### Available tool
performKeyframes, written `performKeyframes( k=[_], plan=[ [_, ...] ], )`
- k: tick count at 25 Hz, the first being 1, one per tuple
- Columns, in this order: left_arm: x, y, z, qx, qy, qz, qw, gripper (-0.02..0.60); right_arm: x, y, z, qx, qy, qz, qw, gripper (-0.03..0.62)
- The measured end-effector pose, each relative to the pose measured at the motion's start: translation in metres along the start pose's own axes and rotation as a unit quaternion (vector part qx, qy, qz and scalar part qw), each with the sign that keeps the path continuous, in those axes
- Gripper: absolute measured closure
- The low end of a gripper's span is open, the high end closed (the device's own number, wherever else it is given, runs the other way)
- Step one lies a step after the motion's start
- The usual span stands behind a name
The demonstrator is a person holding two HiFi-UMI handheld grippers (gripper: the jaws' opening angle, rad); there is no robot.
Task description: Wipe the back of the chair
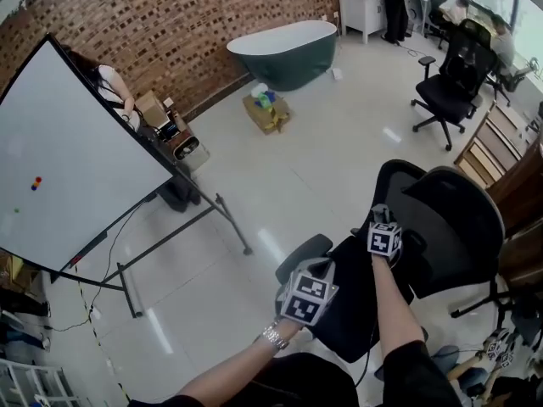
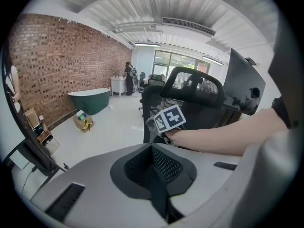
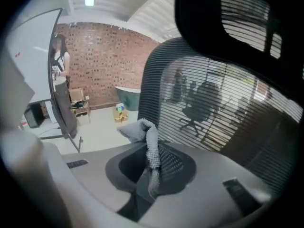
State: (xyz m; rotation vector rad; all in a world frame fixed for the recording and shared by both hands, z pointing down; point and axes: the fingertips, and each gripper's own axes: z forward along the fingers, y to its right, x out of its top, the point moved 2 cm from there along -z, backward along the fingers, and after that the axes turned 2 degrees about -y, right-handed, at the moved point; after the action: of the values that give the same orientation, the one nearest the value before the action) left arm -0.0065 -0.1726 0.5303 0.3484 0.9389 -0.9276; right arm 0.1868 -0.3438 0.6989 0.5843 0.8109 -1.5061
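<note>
1 black mesh office chair point(image 1: 462, 227): its backrest point(image 3: 209, 127) stands just ahead of the right tongs point(image 3: 152, 170).
1 grey microfibre cloth point(image 3: 142, 131): clamped in the right tongs, tuft forward for wiping (contact with the mesh not evident).
1 left tongs point(image 2: 154, 170): together, empty, held low beside the chair.

- Left gripper point(image 2: 156, 175): pale grey shell, dark mesh-textured jaws, marker cube point(image 1: 307, 295) of black-and-white squares.
- Right gripper point(image 3: 151, 174): same build.
- Silver bracelet point(image 1: 273, 336), left wrist, lower centre.
- Black short sleeve point(image 1: 416, 371), bottom right.

Open-plan office, brick wall point(image 1: 195, 24), whiteboard point(image 1: 68, 168), mesh office chairs point(image 1: 450, 83), freestanding bathtub point(image 1: 284, 53)
</note>
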Motion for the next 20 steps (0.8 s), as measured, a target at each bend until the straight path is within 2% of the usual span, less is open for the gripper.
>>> performKeyframes(
  k=[4, 7, 10, 14, 16, 18, 20],
  plan=[
    [0.001, -0.006, -0.002, 0.0, 0.004, -0.001, 1.0, 0.578, -0.045, 0.065, -0.023, -0.049, -0.019, 0.015, 0.999, 0.554],
    [0.009, 0.008, 0.01, -0.013, 0.012, 0.002, 0.9998, 0.578, -0.09, 0.128, -0.054, -0.087, -0.025, 0.038, 0.995, 0.554],
    [0.005, 0.025, 0.023, -0.028, 0.013, 0.007, 0.9995, 0.578, -0.148, 0.182, -0.082, -0.116, -0.033, 0.076, 0.99, 0.554],
    [0.009, 0.026, 0.039, -0.042, 0.009, 0.008, 0.999, 0.578, -0.194, 0.236, -0.114, -0.163, -0.061, 0.127, 0.976, 0.554],
    [0.01, 0.028, 0.039, -0.047, 0.005, 0.002, 0.9989, 0.578, -0.219, 0.256, -0.139, -0.193, -0.085, 0.17, 0.963, 0.555],
    [0.01, 0.031, 0.042, -0.05, 0.003, -0.001, 0.9987, 0.578, -0.232, 0.26, -0.154, -0.201, -0.09, 0.209, 0.953, 0.556],
    [0.011, 0.035, 0.046, -0.053, 0.004, -0.003, 0.9986, 0.578, -0.226, 0.243, -0.148, -0.176, -0.08, 0.226, 0.955, 0.556]
  ],
)
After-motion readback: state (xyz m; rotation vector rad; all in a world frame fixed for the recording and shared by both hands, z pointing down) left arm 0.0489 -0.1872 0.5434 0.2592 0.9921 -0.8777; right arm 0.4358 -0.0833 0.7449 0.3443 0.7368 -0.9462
